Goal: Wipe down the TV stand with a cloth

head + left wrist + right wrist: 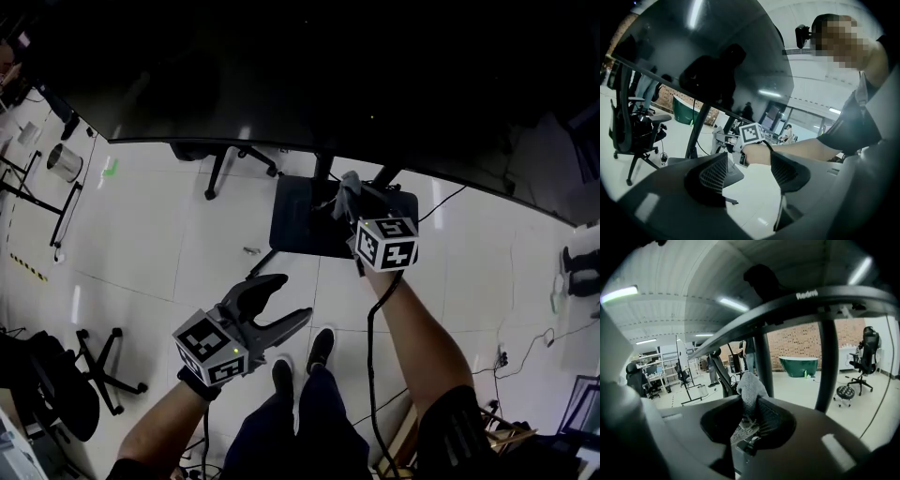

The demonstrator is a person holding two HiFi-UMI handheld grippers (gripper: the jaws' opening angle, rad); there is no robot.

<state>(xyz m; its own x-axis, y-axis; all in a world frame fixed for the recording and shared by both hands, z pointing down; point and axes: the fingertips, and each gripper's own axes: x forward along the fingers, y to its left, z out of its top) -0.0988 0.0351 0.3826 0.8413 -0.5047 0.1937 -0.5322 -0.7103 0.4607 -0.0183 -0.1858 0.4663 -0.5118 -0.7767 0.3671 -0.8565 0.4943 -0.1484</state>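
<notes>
Tongs in the person's right hand, the right tongs (747,420), are clenching a bunched grey cloth (749,389). Its free end is poking up past the jaw tips, probably so that fabric rather than plastic is meeting any surface first. Through the right gripper view, the cloth is pointing at the 2 upright posts (764,359) of the TV stand, just under the lower edge of the TV (806,298). From the head view these tongs are hovering over the stand's dark base plate (295,225), with the cloth near the posts. Whether it is touching either post or plate is not showing, so wiping seems about to begin rather than under way.

Left tongs (747,171) are hanging released, jaws spread with nothing between the pads but floor and the far right hand. They are sitting low over the pale tiled floor (169,244), near the person's shoes (321,349) and well apart from the stand. That is likely because 1 hand is enough for wiping, leaving this one spare for steadying if needed.
</notes>
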